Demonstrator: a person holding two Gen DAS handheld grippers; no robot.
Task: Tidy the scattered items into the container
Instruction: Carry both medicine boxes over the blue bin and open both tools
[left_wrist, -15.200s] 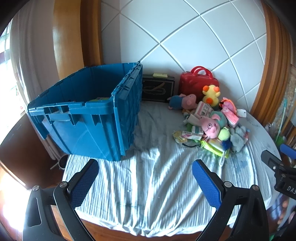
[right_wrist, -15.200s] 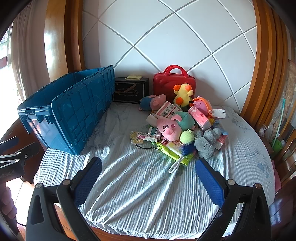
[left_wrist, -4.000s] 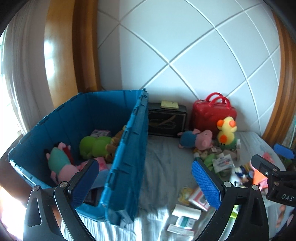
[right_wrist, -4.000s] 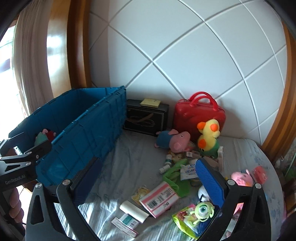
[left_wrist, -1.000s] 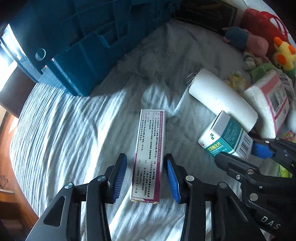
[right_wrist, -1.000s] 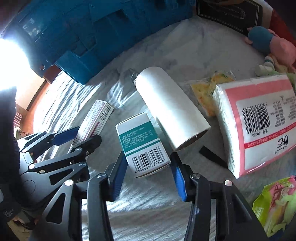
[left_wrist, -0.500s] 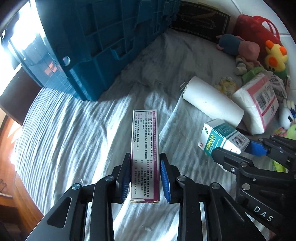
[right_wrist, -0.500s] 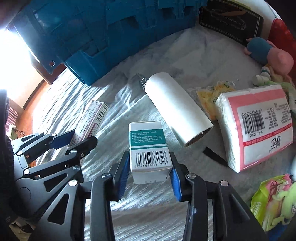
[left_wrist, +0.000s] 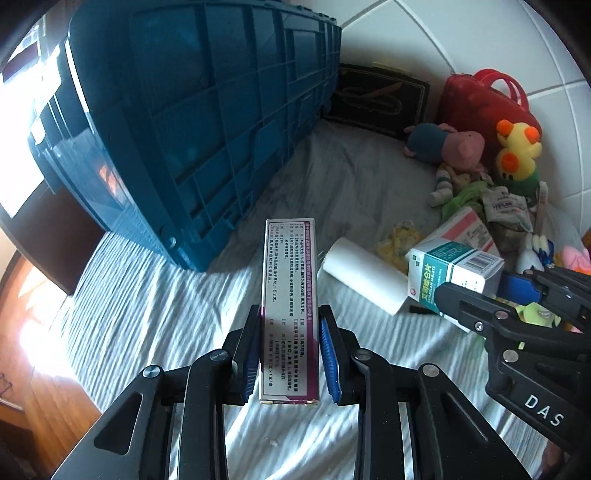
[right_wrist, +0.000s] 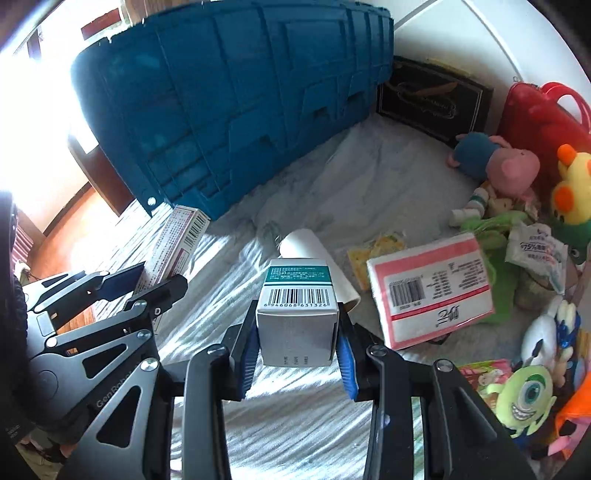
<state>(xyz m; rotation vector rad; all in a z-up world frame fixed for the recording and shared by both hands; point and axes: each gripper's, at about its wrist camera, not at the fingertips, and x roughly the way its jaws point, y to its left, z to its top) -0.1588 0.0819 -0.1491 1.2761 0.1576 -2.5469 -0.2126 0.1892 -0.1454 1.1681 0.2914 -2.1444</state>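
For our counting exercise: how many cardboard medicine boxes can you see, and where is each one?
2. The long purple-edged box is clamped in the left gripper; the green-and-white box is clamped in the right gripper. More may lie hidden in the toy pile.

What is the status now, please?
Left gripper shut on long purple-edged carton. Right gripper shut on green-and-white box. Blue plastic crate ahead; its side wall faces both.

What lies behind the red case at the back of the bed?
Behind the red case only the white tiled wall shows. Whatever sits low behind it is hidden by the case itself and by the yellow duck toy in front.
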